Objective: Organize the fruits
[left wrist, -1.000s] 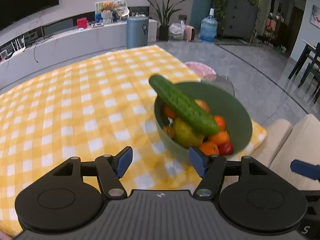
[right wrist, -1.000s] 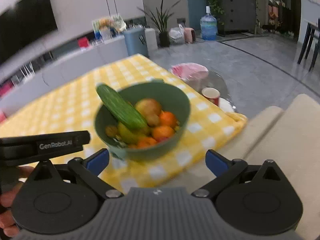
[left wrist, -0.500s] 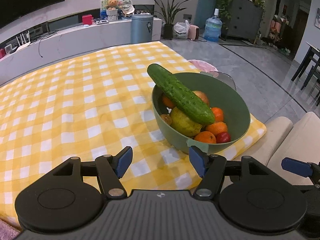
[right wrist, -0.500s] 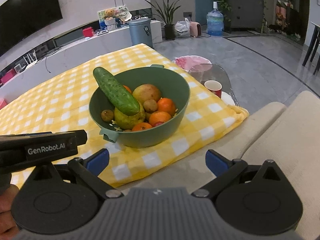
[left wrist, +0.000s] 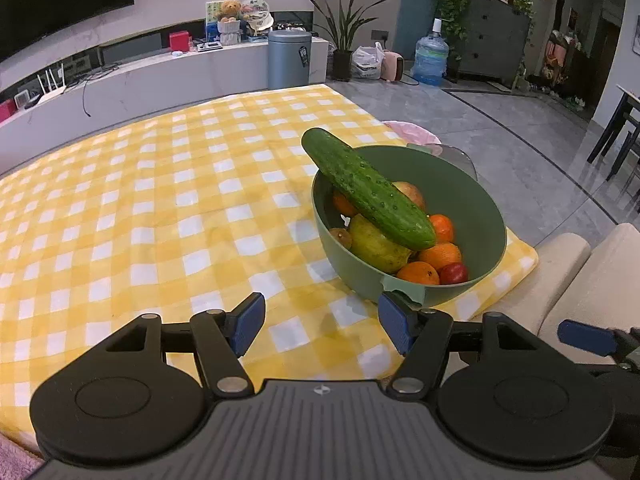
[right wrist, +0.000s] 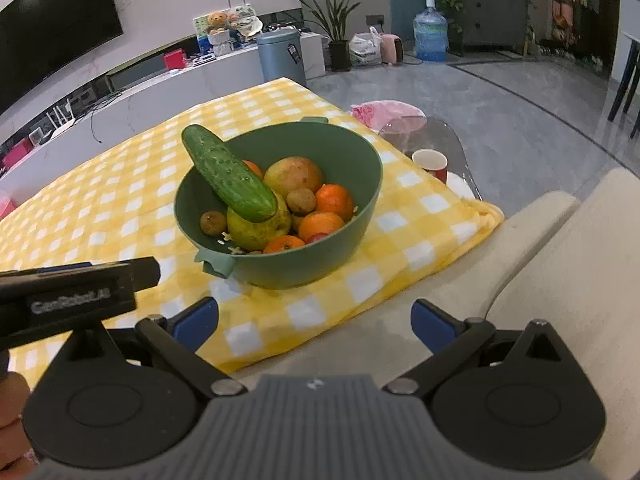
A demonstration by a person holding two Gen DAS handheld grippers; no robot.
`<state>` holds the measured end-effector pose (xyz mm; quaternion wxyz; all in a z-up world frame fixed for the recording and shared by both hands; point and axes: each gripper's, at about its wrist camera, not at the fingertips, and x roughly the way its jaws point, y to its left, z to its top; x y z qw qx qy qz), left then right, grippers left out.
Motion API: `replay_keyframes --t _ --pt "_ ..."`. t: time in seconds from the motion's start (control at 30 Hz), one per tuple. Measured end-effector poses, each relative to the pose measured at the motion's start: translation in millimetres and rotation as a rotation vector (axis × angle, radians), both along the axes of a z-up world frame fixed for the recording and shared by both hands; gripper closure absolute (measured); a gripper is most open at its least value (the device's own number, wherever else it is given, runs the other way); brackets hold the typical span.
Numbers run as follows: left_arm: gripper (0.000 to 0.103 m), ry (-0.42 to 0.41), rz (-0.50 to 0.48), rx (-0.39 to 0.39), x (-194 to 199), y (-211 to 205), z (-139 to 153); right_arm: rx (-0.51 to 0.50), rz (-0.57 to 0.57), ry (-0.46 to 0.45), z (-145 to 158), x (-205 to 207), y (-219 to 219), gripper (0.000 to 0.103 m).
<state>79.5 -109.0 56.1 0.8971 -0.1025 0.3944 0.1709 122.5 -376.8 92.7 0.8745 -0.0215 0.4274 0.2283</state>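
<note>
Bowl [left wrist: 408, 224] nearer and sharper than a second ago, at 1 o'clock on the checked counter [left wrist: 160, 208]. Cucumber [left wrist: 366, 188] propped on the piled fruit. Left tongs [left wrist: 321, 328] and right tongs [right wrist: 314, 326] spread, empty. Fits sorting yet to come or already done.

The setting was a home living room. A large wall-mounted television [right wrist: 60, 40] hung above a long low media console [left wrist: 160, 68] carrying a router, a red box and a teddy bear [left wrist: 229, 10]. A low table under a yellow checked cloth [left wrist: 160, 208] stood just beside a cream sofa [right wrist: 560, 264]. The floor was grey tile. Further back stood a potted plant [left wrist: 344, 32], a water jug [left wrist: 430, 58], a dark sideboard [left wrist: 496, 40] with trailing greenery, and dining chairs [left wrist: 618, 136] at the right edge.
</note>
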Motion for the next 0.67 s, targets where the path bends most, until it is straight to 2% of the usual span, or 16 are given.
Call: replay_keyframes --t 0.67 --pt "0.027 -0.01 -0.014 0.026 -2.1 -5.5 0.7 -0.004 0.032 0.005 -5.1 -0.4 5.5 0.004"
